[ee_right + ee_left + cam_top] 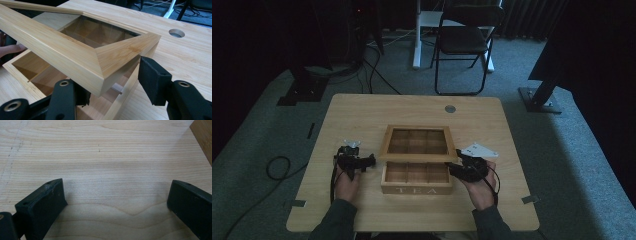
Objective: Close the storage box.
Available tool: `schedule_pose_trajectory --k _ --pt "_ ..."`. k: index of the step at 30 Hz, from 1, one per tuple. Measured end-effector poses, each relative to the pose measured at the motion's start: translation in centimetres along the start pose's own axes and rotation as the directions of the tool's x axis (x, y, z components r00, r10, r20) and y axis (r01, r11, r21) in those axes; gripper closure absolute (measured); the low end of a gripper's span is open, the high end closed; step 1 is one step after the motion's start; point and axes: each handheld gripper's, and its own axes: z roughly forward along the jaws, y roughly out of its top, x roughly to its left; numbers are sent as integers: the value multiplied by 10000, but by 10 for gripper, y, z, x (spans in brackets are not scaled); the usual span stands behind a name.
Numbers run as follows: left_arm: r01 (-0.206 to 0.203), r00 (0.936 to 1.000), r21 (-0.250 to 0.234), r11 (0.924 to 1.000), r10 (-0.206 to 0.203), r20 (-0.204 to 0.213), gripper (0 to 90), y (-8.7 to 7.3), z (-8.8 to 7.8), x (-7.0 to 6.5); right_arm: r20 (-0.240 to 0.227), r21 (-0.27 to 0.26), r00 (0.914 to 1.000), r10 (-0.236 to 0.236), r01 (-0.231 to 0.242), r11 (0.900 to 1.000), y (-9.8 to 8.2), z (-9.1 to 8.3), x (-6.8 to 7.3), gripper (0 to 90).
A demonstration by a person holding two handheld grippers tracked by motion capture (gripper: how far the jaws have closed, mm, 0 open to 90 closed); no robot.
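A wooden tea box (417,190) marked TEA stands at the middle of the table (362,115), with several empty compartments. Its glass-windowed lid (417,156) is raised partway on its back hinge. My right gripper (453,168) holds the lid's front right corner. In the right gripper view the lid (62,50) lies between the jaws of the right gripper (112,80), one jaw under it and one against its outer edge, above the box base (15,72). My left gripper (369,161) rests left of the box. Its jaws (116,195) are wide apart over bare wood, a box corner (203,140) at the far right.
A round cable hole (450,108) sits near the table's far edge. Beyond the table stand a folding chair (464,40) and a white desk leg (417,35). Cables (277,167) lie on the carpet at the left. A fingertip (10,50) shows past the box.
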Motion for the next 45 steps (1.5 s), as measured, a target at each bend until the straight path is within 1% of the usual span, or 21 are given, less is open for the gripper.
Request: schedule_pose_trajectory --k 3,7,13,27,39,45 --pt "2 10000 3 10000 -2 0 16 0 0 0 12 17 10000 8 -8 10000 -2 0 1 464" --pt "4 10000 3 10000 -4 -1 16 0 0 0 133 81 9998 -129 128 9999 -4 0 3 465" --pt "4 10000 -10 10000 -4 1 16 0 0 0 121 129 9999 -110 109 9999 -8 0 4 466" --pt "8 10000 -8 10000 -8 1 16 0 0 0 94 220 9995 -311 309 9993 -16 -3 8 466" --pt "6 10000 0 10000 -6 -2 16 0 0 0 -11 416 9995 -302 302 9987 -28 0 9 465" --pt "5 10000 3 10000 -5 -2 16 0 0 0 54 441 9997 -242 240 9987 -34 1 11 468"
